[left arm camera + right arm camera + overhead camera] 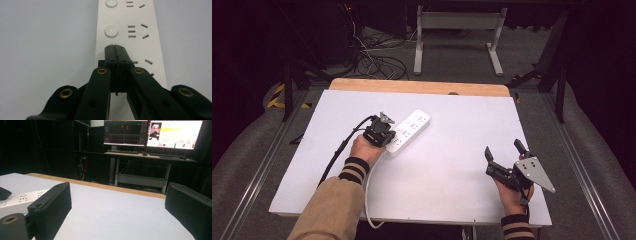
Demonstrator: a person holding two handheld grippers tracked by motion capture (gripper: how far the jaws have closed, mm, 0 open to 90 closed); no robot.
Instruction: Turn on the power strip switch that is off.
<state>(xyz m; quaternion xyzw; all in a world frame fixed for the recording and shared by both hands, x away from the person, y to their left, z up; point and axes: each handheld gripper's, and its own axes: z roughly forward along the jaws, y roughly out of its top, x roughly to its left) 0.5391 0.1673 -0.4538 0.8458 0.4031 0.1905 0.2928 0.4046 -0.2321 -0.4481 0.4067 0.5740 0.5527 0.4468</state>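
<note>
A white power strip (pixel 413 129) lies slanted on the white tabletop (pixel 452 175), left of the middle. My left gripper (pixel 390 136) is shut, with nothing between its jaws. In the left gripper view its joined tips (pixel 115 48) rest over the power strip (pixel 130 37), just short of a round white button (pixel 111 31); whether they touch it I cannot tell. My right gripper (pixel 503 149) is held low near the table's front right, jaws wide open and bare. In the right gripper view, the right gripper (pixel 117 192) points across the table, with the strip (pixel 22 196) at far left.
The strip's white cord (pixel 367 200) runs back past the table's front edge beside the left sleeve. Beyond the wooden far edge (pixel 422 86) stand a desk frame (pixel 457 30) and floor cables (pixel 377 60). Lit monitors (pixel 152 135) sit on that desk.
</note>
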